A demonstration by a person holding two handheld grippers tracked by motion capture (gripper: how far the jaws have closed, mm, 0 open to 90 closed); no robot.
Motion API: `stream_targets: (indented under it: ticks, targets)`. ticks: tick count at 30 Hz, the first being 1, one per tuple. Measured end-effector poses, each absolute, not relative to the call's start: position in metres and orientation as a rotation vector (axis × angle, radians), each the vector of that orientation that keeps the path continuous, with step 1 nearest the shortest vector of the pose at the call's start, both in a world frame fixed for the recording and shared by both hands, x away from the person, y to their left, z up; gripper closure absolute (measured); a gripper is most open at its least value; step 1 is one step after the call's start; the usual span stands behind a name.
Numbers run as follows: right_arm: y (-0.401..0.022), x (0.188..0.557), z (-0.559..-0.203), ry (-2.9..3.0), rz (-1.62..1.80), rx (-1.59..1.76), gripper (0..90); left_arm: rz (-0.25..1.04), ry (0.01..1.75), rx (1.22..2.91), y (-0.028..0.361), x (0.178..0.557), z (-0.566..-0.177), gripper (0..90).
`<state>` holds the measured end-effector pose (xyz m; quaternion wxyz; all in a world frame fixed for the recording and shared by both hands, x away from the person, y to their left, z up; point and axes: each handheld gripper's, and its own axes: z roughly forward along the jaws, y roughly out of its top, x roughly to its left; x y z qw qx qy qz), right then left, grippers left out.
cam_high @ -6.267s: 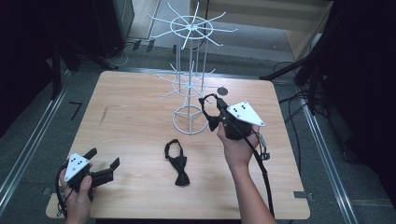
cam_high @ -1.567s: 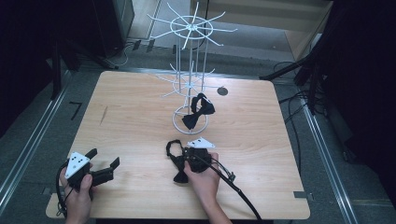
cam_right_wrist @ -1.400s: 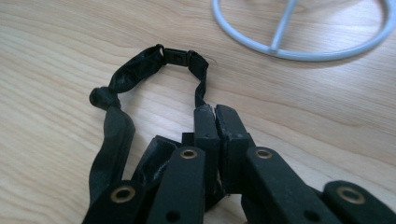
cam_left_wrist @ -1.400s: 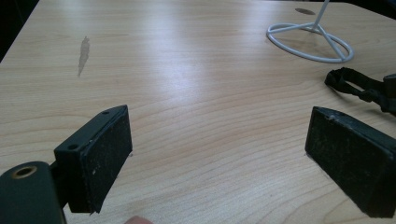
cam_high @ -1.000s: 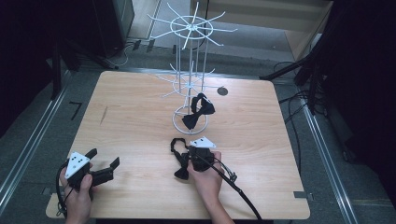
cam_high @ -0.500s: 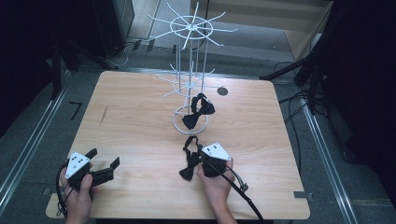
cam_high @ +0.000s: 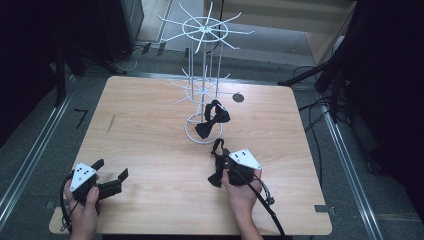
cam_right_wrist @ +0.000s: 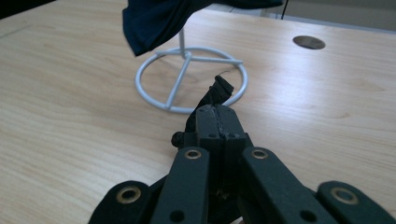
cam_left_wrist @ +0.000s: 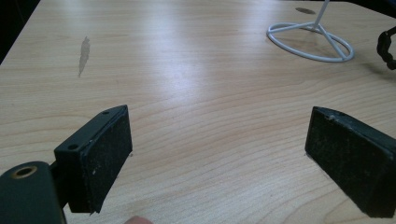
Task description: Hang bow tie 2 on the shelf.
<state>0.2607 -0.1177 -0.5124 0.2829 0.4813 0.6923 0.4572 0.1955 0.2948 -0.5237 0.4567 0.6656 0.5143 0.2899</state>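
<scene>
High view, left gripper: at about 7 o'clock on the table, near the front edge, held in the person's left hand. Its jaws stand wide apart with bare wood between them; it grips nothing.
High view, stand: a white wire display stand at about 12 o'clock from the table's middle, its ring base on the wood, spokes fanning out on two tiers.
High view, hung bow tie: a black bow tie hangs on the stand, over the ring base, at 12 o'clock from the right gripper.
High view, right gripper: at about 5 o'clock from the table's middle, in the person's right hand, grey plate on top. Its jaws are pressed together on a second black bow tie.
High view, held bow tie: clamped in the right gripper, its strap looping toward the stand and its bow hanging at the gripper's 7 o'clock side, near the ring base but apart from it.
Left gripper view, jaws: the two black pads sit far apart, at 8 and 4 o'clock of the frame, with the stand's ring base at 1 o'clock.
Right gripper view, jaws: shut tight, with black strap fabric sticking out of the tips at 12 o'clock; the ring base lies just beyond, and the hung tie's dark cloth shows at 11 o'clock.
</scene>
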Motion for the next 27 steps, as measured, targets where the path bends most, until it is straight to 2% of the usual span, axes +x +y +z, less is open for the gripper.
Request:
stream_targets:
  ticks: [13, 27]
  targets:
    - [-0.147, 0.275, -0.48, 1.737, 1.245, 1.315, 90.0, 0.716, 1.266, 1.648, 0.295, 0.196, -0.524, 8.1]
    - [-0.156, 0.29, -0.458, 1.683, 1.242, 1.317, 90.0, 0.711, 1.269, 1.642, 0.295, 0.196, -0.524, 8.1]
